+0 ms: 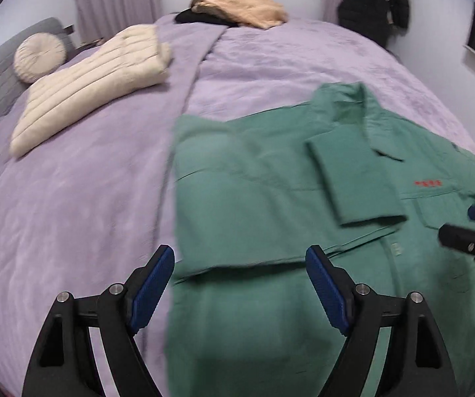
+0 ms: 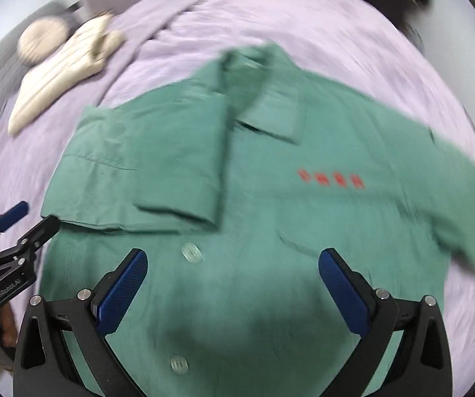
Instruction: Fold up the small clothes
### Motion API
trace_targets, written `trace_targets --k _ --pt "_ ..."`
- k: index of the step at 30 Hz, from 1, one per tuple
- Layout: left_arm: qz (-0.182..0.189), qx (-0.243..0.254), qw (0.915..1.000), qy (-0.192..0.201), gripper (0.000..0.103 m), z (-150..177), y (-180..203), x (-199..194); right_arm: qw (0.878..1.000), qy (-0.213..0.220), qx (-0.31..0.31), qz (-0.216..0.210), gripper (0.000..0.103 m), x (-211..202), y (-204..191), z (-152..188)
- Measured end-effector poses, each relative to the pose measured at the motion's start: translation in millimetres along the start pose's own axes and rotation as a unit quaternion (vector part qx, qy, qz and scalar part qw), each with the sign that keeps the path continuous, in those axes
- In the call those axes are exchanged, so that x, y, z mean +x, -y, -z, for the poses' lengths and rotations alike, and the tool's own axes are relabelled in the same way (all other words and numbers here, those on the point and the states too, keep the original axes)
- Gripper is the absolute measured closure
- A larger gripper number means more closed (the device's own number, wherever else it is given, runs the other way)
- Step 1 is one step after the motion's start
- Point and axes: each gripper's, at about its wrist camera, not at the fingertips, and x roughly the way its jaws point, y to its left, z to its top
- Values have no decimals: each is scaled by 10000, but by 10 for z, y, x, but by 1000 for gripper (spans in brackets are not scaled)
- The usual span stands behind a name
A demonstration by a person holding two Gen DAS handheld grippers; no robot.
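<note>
Left gripper and right gripper gape above the green shirt.

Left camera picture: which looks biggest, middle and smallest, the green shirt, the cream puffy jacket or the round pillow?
1. Green shirt, but it lies nearest the camera, which helps.
2. Cream puffy jacket.
3. Round pillow, the farthest, so its true size is unsure.

All three lie on the purple bed cover.
</note>
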Motion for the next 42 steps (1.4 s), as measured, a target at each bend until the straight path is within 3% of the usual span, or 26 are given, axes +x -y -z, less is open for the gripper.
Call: trace_targets --k 4,7,8,10,11,13,15,17,19,20,21,22,23,24,25,26,27,28,30,33,35,36,37,38,42 --pt "-444 -211 9982 -355 21 170 -352 257 9912 156 -1112 702 0 375 -452 -174" --pt "-540 -168 9976 -398 21 196 -368 441 9819 53 -1466 1196 1 657 -566 -242" --pt "-615 -170 9973 -375 21 185 -357 505 9819 80 -1468 1197 10 682 -550 -253" --pt "-769 -335 9959 -332 21 156 -386 563 9854 158 -1275 1113 79 635 -469 -307" --pt "-862 -500 9946 -290 21 132 -420 573 9875 228 -1095 1111 97 574 -362 -303" --pt "-1012 -772 9915 -273 21 125 -542 588 9967 445 -206 643 98 397 -56 -358" --pt "-996 -983 9897 -292 20 140 -657 609 9940 605 889 224 98 269 327 -332" --pt "-893 -1059 9900 -281 20 150 -706 613 9719 626 2265 -164 98 261 816 -194" --pt "-896 -1069 9899 -273 20 159 -706 615 9209 454 3778 -851 98 407 1303 116" --pt "-878 -1139 9892 -274 20 165 -711 617 8983 334 4253 -1054 97 498 1446 252" --pt "-844 -1236 9883 -286 20 167 -732 620 8843 236 4502 -1217 93 556 1518 352" --pt "-821 -1297 9877 -306 20 162 -744 627 8800 167 4565 -1299 93 569 1533 419" --pt "-817 -1330 9872 -325 20 159 -746 622 8954 152 4283 -1206 92 514 1458 398" --pt "-830 -1320 9872 -332 20 152 -739 614 9165 180 3853 -1058 81 432 1342 344" --pt "-845 -1299 9874 -333 20 145 -730 607 9461 276 3109 -857 67 313 1106 224" --pt "-857 -1281 9875 -336 20 138 -724 601 9639 379 2526 -754 36 229 874 135" --pt "-861 -1281 9874 -342 20 136 -725 597 9756 470 2029 -695 23 186 655 58" --pt "-869 -1288 9872 -354 20 133 -724 596 9863 523 1445 -606 23 159 399 -38" --pt "-909 -1306 9865 -391 20 124 -719 598 9962 569 586 -312 23 188 -24 -170" --pt "-998 -1382 9843 -448 20 109 -698 596 9978 574 -287 194 23 419 -553 -323" --pt "-1034 -1450 9828 -480 20 108 -696 599 9910 314 -791 1030 24 720 -775 -345" --pt "-1047 -1481 9822 -480 20 106 -699 600 9877 277 -932 1222 39 830 -793 -344" --pt "-1038 -1522 9818 -466 20 105 -710 596 9896 350 -889 1076 54 836 -756 -352" --pt "-993 -1613 9810 -419 20 107 -739 581 9913 387 -747 1008 84 755 -665 -329" --pt "-738 -1974 9769 -364 19 156 -879 594 9931 756 482 758 93 366 -37 -360"
